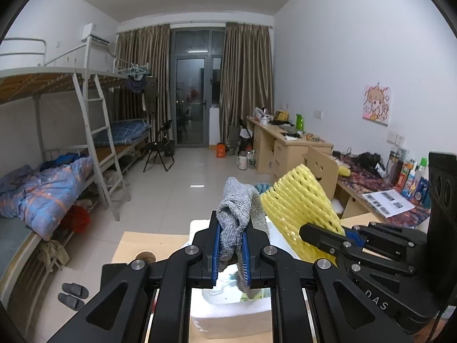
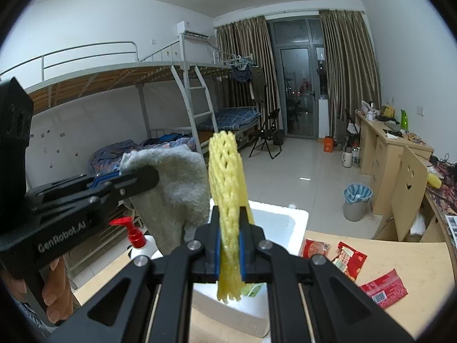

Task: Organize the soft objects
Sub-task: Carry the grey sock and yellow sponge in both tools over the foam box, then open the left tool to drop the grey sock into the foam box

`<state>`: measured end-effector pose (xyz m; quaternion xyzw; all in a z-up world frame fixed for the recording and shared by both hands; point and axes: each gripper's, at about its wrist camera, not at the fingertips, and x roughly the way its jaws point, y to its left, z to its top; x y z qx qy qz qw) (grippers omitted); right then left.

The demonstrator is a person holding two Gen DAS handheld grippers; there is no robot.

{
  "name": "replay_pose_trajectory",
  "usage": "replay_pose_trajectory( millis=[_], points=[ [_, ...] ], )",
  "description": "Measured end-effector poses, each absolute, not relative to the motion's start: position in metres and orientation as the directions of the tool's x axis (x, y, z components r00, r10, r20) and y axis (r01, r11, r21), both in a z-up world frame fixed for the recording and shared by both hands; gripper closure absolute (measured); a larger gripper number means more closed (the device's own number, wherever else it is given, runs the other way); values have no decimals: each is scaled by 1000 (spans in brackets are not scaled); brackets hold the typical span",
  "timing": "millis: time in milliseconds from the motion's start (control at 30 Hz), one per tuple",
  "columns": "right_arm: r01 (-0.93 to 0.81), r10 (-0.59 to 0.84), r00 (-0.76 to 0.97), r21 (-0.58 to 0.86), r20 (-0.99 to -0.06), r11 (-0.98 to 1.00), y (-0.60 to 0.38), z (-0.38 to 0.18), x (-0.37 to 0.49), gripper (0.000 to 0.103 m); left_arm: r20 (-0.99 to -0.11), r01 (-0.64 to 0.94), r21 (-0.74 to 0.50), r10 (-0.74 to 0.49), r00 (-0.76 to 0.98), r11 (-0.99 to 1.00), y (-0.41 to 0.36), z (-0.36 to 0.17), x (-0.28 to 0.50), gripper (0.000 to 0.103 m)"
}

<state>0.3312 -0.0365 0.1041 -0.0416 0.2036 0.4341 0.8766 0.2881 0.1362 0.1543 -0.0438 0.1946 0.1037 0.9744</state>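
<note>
My left gripper [image 1: 230, 235] is shut on a grey knitted cloth [image 1: 235, 214] and holds it above a white foam box [image 1: 228, 305]. The cloth also shows in the right wrist view [image 2: 177, 188], hanging from the left gripper [image 2: 137, 181]. My right gripper [image 2: 230, 234] is shut on a yellow foam net sleeve [image 2: 227, 194], held upright over the same foam box [image 2: 285, 223]. In the left wrist view the yellow net [image 1: 300, 200] and the right gripper [image 1: 322, 235] sit just right of the cloth. Both grippers are close together, side by side.
The foam box stands on a wooden table [image 2: 400, 257] with red snack packets [image 2: 348, 257] to its right and a red-capped pump bottle [image 2: 135, 235] to its left. A bunk bed [image 1: 57, 143], a smiley wooden chair [image 2: 408, 188], desks and a bin [image 2: 357, 200] stand beyond.
</note>
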Motion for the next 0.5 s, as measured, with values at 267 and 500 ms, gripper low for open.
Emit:
replay_pose_trajectory(
  millis=[267,500],
  points=[
    [-774,736,535,109,-415,624,-37,96,339,90,-420,-224,-40,187,888,974,145,141,312,89],
    [-756,726,547,127,-418,642,-43,101,343,90,-460,-206,-15,176,871,978,135,126,330,89]
  ],
)
